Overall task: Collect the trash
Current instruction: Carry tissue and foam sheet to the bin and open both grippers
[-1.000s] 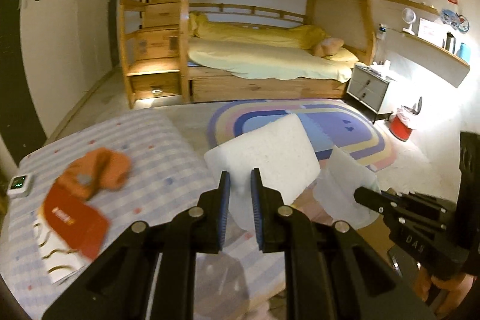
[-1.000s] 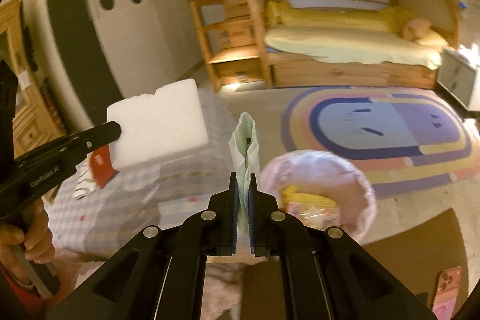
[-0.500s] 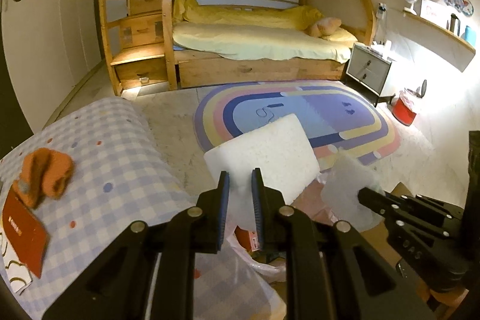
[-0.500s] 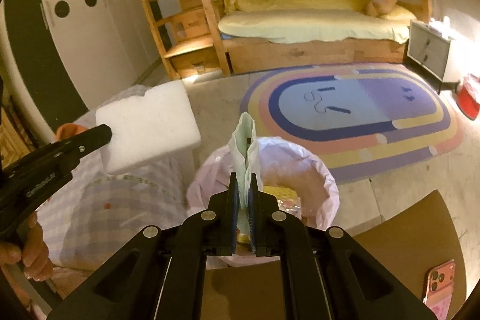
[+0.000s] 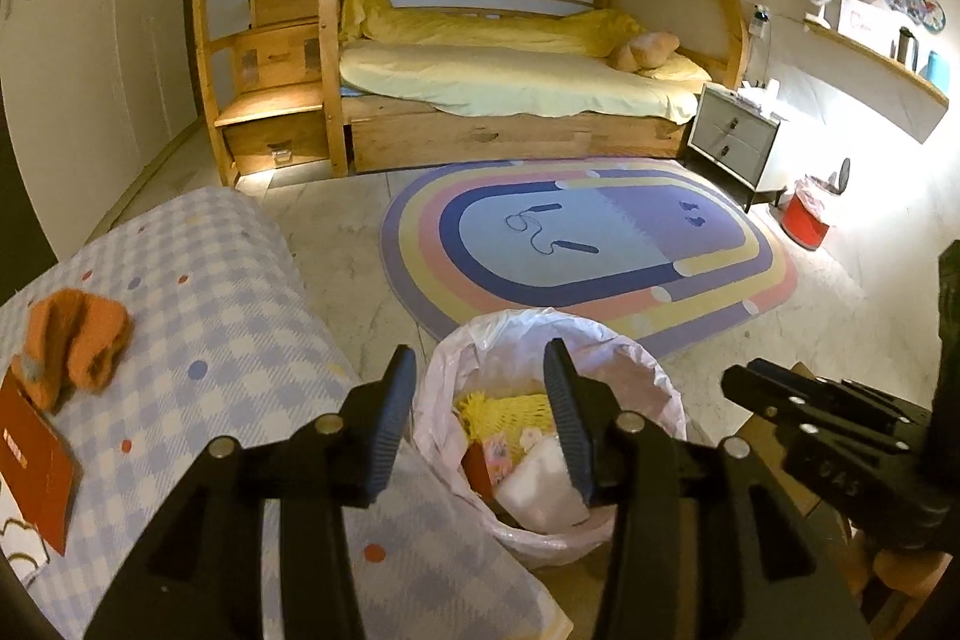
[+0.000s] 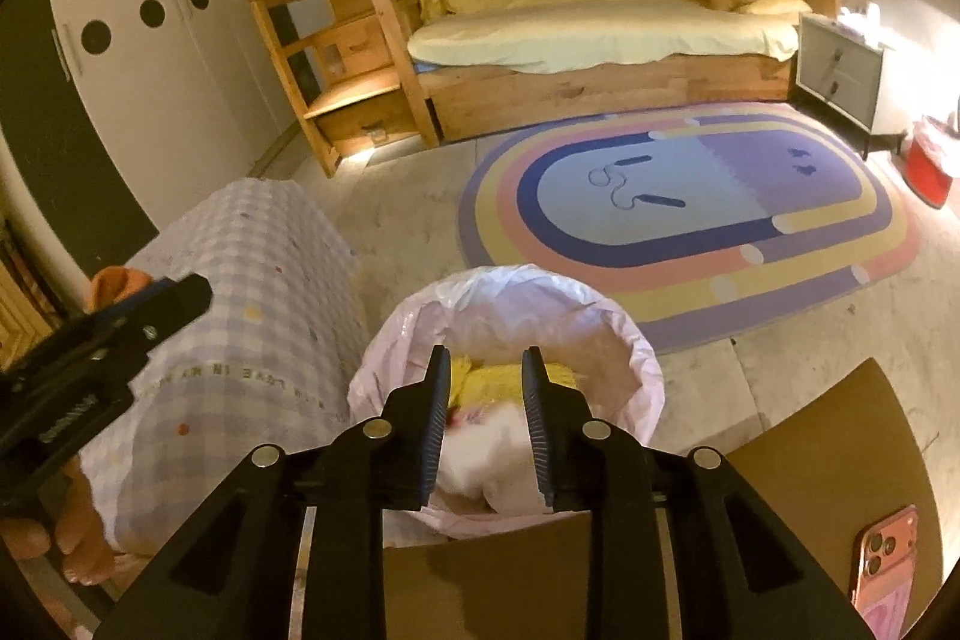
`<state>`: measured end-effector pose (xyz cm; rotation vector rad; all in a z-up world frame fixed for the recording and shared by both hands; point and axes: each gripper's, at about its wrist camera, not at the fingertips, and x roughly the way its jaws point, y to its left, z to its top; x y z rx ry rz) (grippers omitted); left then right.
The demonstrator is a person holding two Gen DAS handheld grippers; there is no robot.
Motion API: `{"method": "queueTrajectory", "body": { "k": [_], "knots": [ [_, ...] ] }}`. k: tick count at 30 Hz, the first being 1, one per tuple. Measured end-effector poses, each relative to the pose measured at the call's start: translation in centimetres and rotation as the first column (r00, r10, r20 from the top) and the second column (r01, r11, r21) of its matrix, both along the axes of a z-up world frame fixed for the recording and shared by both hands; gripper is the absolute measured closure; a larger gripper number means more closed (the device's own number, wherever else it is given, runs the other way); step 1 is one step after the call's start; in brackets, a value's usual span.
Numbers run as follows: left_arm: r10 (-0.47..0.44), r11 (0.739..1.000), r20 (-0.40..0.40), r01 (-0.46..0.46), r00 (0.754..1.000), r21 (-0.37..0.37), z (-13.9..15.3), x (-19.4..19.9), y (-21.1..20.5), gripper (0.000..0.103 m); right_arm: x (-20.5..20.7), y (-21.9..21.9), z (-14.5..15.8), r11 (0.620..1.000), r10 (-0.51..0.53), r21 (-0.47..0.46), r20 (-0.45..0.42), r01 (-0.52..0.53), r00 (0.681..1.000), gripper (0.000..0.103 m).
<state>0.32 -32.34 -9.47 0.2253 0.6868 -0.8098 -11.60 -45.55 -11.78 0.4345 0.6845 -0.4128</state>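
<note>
Now both grippers hang over the bin [image 5: 636, 376], a round one lined with a pale pink bag [image 6: 630, 358], standing on the floor just beside the near edge of the rug [image 5: 600, 244] and close against the corner of the checked table [image 5: 228, 328]. The left gripper [image 5: 480, 412] has just been opening; its jaws stand well apart with nothing between the pads, and below them a white foam block [image 5: 540, 490] lies in the bin beside yellow netting [image 5: 504, 409] and a small red packet [image 5: 478, 466]. The right gripper [image 6: 485, 427] has just been opening too, less widely, and its pads press on nothing; a blurred white piece [image 6: 480, 454] shows beneath them inside the bag, though I cannot tell what it is. Part of a hand [image 6: 66, 538] shows at the lower left of the right wrist view, under the other gripper. An orange cloth [image 5: 78, 340] and a red card [image 5: 33, 472] lie toward the table's left edge. A brown board [image 6: 810, 490] sits at the right, with a pink phone [image 6: 882, 562] on its near right corner.
</note>
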Motion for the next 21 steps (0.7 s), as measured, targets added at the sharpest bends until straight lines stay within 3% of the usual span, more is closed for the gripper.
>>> {"method": "queueTrajectory", "body": {
  "k": [9,13,17,21],
  "knots": [
    [0.040,0.995,0.015,-0.038,0.999,-0.096,3.8,-1.2,4.9,0.060,-0.9,3.4,2.9,0.997,0.067,-0.039,0.028,-0.066,0.997,0.076],
    [0.082,0.990,0.031,-0.078,0.996,-0.121,5.9,-1.4,8.8,0.054,-0.3,6.0,4.2,0.990,0.128,-0.057,0.039,-0.126,0.991,0.077],
    [0.140,0.985,0.059,-0.134,0.988,-0.105,6.5,-1.6,13.1,0.050,1.3,9.5,4.8,0.976,0.211,-0.065,0.041,-0.209,0.977,0.076],
    [0.258,0.964,0.083,-0.251,0.963,-0.084,6.2,-1.1,18.7,0.047,3.3,13.3,4.9,0.950,0.305,-0.075,0.030,-0.302,0.952,0.073]
  ]
}}
